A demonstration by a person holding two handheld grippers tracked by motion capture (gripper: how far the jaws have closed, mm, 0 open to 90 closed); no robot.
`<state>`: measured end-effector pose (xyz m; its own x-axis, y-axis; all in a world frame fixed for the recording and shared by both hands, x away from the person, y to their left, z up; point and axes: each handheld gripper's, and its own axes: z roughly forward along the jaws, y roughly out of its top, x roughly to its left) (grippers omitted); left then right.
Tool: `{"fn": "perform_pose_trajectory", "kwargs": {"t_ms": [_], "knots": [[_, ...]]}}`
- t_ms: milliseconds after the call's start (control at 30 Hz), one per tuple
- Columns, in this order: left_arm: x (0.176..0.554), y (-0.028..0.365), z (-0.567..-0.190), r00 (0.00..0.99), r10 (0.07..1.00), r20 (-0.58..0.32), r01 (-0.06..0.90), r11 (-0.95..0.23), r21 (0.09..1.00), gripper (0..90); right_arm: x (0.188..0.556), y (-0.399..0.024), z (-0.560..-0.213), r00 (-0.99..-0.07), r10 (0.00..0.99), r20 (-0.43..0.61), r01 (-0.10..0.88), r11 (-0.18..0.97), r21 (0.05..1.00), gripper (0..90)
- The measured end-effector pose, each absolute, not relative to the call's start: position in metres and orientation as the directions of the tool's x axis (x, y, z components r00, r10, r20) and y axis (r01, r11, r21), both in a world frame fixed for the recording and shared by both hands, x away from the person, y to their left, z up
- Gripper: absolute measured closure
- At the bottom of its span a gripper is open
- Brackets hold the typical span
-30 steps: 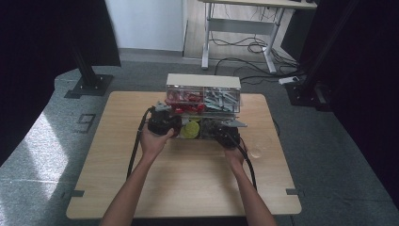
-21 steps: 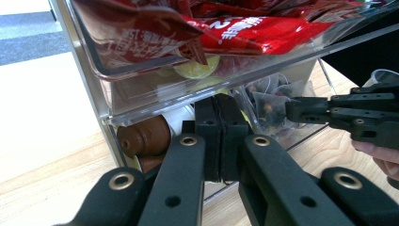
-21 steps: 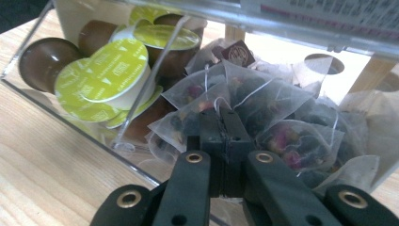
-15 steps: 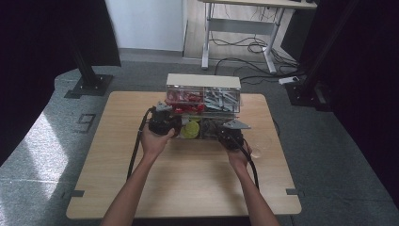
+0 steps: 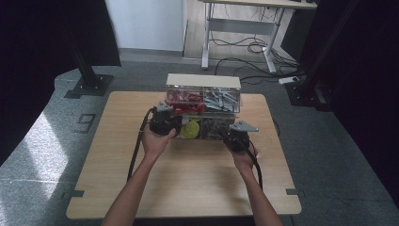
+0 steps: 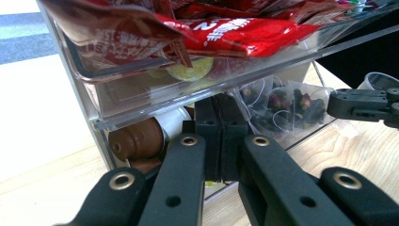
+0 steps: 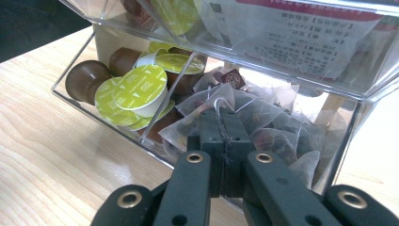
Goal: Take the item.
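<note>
A clear two-tier organizer stands on the wooden table with its lower drawer pulled out. That drawer holds yellow-lidded capsules, brown capsules and tea bags. My left gripper is shut at the drawer's divider, with capsules on one side and tea bags on the other. In the high view it is at the drawer's left end. My right gripper is shut on the top corner of a tea bag and sits at the drawer's right end.
The upper tier holds red packets on the left and pale sachets on the right. Cables trail from both grippers toward the table's near edge. Desk legs and dark stands surround the table on the floor.
My right gripper has drawn back slightly toward the person and to the right, rising a little. The left gripper has stayed put at the drawer.
</note>
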<state>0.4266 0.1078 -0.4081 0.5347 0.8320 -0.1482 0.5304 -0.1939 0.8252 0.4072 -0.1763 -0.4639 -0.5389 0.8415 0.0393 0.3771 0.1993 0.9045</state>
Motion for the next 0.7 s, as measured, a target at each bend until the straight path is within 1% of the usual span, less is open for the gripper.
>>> {"fn": "perform_pose_trajectory", "kwargs": {"t_ms": [433,700], "knots": [[0.426,0.109,-0.409,0.535,0.832,-0.148,0.532,-0.196,0.824,89.2,0.395,-0.185,-0.457,-0.549,0.834,0.058,0.361,0.173,0.916,88.7],[0.426,0.11,-0.41,0.532,0.833,-0.151,0.534,-0.192,0.823,89.3,0.389,-0.191,-0.459,-0.549,0.832,0.075,0.357,0.153,0.921,88.6]]}}
